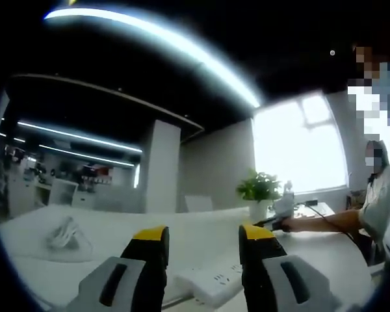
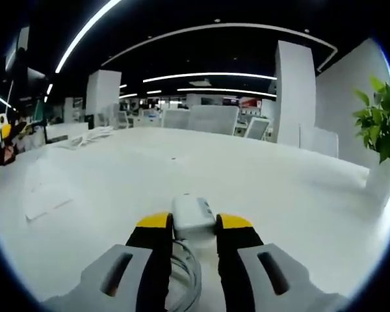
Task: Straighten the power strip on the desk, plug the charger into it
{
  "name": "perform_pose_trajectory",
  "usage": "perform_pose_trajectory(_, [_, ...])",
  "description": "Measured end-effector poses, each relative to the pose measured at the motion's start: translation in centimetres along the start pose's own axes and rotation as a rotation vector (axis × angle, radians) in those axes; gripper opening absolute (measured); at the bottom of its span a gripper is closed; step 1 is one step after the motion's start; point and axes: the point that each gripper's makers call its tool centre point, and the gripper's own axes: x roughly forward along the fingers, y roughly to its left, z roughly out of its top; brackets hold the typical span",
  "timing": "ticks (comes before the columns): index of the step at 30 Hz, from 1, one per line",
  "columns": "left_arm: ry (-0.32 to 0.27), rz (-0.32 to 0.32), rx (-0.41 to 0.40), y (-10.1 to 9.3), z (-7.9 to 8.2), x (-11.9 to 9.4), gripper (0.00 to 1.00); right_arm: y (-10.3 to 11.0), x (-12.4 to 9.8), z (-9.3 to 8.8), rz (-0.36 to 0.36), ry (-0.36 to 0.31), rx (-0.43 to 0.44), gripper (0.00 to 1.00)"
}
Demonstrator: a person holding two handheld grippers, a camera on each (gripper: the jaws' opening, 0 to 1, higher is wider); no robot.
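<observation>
White power strip [image 1: 216, 281] lying between and just beyond the wide-spread jaws of the left tongs [image 1: 202, 237], not gripped. Right tongs [image 2: 194, 224] pinched narrow on the white charger [image 2: 193, 214], cable [image 2: 182, 273] trailing back between the jaws. Risk, as a judgement: strip sliding on the smooth desk [image 2: 260, 175] while unheld, prongs missing the socket.

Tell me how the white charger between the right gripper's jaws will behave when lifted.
The charger looks like a rigid, smooth plastic block, so it may slip if gripped lightly. Its coiled cable trails below and will probably hang floppy and drag. The right gripper seems closed on its sides, a fairly stable hold.
</observation>
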Motion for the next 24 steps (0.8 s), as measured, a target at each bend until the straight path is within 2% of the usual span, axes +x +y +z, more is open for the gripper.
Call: perform_pose_trajectory(24, [0.003, -0.006, 0.006, 0.01, 0.11, -0.02, 0.44, 0.04, 0.23, -0.30, 0.022, 0.049, 0.026, 0.25])
